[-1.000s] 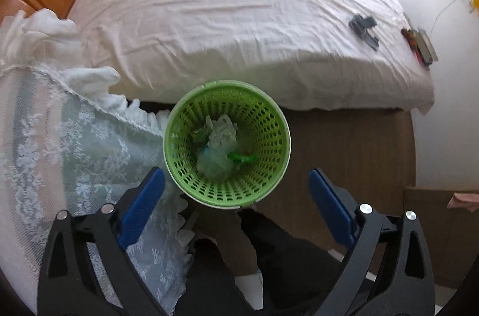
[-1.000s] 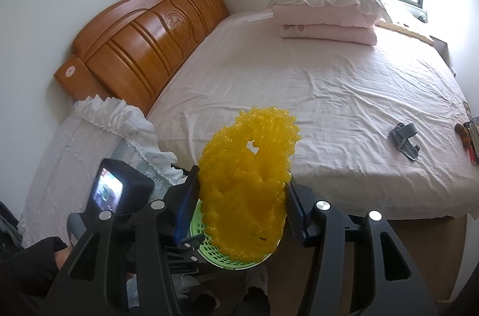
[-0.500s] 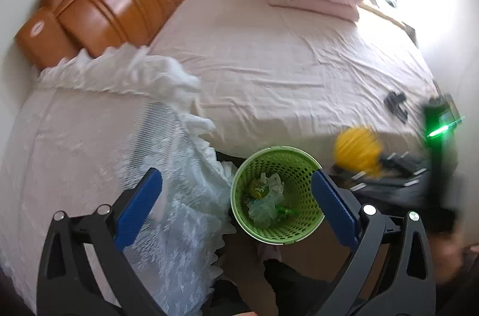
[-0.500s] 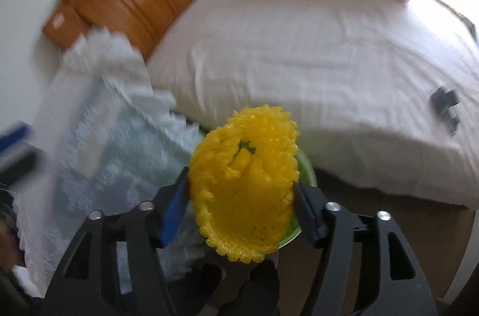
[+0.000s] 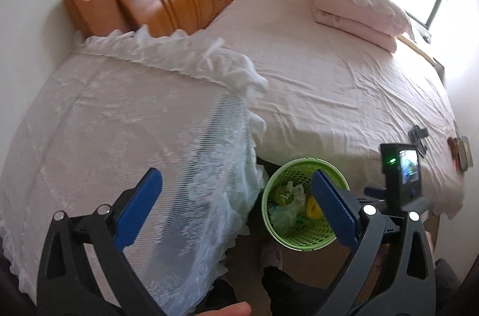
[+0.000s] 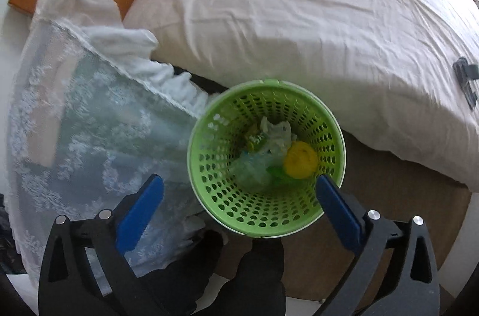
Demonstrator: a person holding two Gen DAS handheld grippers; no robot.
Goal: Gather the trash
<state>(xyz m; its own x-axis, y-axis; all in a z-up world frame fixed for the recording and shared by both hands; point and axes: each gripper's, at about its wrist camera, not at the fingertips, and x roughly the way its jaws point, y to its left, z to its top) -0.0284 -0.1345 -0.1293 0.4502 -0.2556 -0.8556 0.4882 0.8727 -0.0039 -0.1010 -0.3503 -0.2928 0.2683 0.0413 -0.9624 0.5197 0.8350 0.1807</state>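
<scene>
green basket (image 6: 266,205) sits on the floor right against the bed (image 6: 299,1), beside the lace-covered nightstand (image 6: 89,130). yellow foam net (image 6: 301,159) lies inside the basket, on the side away from the nightstand, on top of crumpled wrappers (image 6: 269,142). right claw (image 6: 238,211) hangs directly over the basket, jaws opening to wide, nothing between them; the net is well below the pads. left claw (image 5: 236,208) is off to the nightstand side of the basket, jaws wide, empty. from the left wrist view the basket (image 5: 302,238) shows the net (image 5: 312,206) partly hidden behind one blue pad (image 5: 335,211). small dark clip (image 6: 465,76) lies on the bed, well apart from the basket.
</scene>
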